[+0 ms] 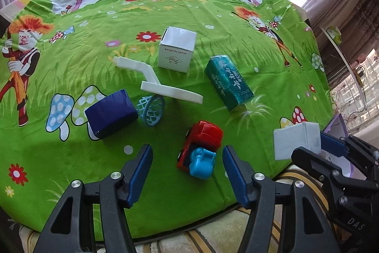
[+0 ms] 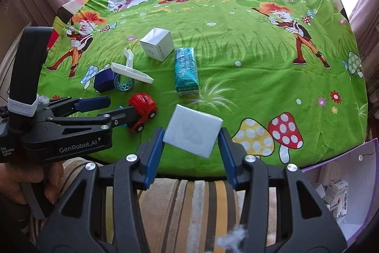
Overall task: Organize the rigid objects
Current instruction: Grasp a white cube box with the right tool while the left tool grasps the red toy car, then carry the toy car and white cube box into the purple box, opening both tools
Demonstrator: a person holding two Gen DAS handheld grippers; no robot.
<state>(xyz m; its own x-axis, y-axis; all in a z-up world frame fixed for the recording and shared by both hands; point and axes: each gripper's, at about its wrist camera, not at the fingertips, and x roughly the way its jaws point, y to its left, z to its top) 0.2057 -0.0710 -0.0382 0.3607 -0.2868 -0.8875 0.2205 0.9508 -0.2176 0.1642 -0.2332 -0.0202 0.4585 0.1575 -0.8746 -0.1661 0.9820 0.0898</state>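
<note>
My right gripper point(image 2: 191, 137) is shut on a pale white box point(image 2: 193, 133), held tilted above the table's near edge; the box also shows in the left wrist view point(image 1: 296, 142). My left gripper point(image 1: 187, 154) is open, its fingers on either side of a red toy truck with a blue part point(image 1: 201, 148), also seen in the right wrist view point(image 2: 142, 110). On the cloth lie a white cube box point(image 1: 176, 50), a teal box point(image 1: 228, 82), a navy box point(image 1: 110, 114), a white plastic piece point(image 1: 163, 84) and a blue mesh basket point(image 1: 151, 110).
The table wears a green cartoon cloth point(image 2: 236, 51). A purple-edged container point(image 2: 341, 193) with small boxes inside sits below the table's right near corner. A striped cushion point(image 2: 189, 205) lies under my grippers. Curtains and windows stand behind.
</note>
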